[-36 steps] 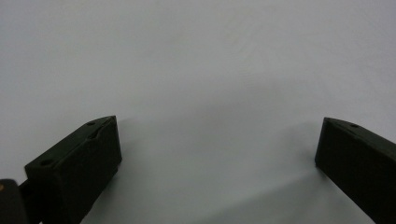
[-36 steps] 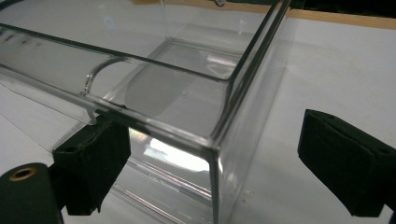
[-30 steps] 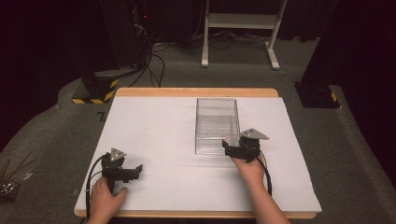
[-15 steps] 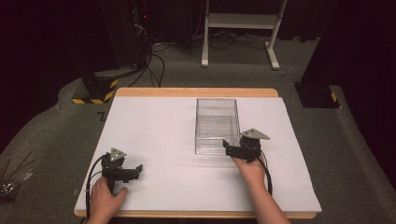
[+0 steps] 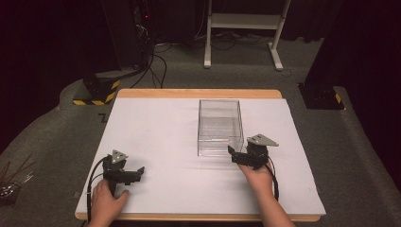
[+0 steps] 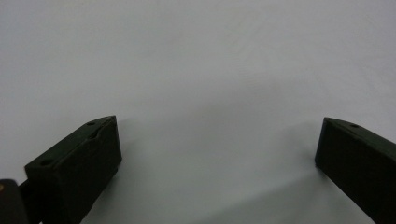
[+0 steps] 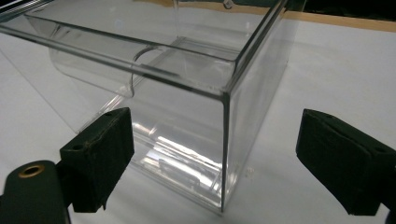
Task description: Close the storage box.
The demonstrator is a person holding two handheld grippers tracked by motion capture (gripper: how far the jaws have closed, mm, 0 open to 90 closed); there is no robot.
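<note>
A clear plastic box stands open-topped on the white table, right of centre. My right gripper rests at the box's near right corner, held by a hand. In the right gripper view its jaws stand wide apart, with the box's corner edge between them and nothing gripped. My left gripper lies near the table's front left, also held by a hand, open. In the left gripper view only bare white table lies between its fingers.
A wooden edge borders the table at the back. Beyond it on the carpet are a white stand, cables and a yellow-black striped base. Thin sticks lie on the floor at far left.
</note>
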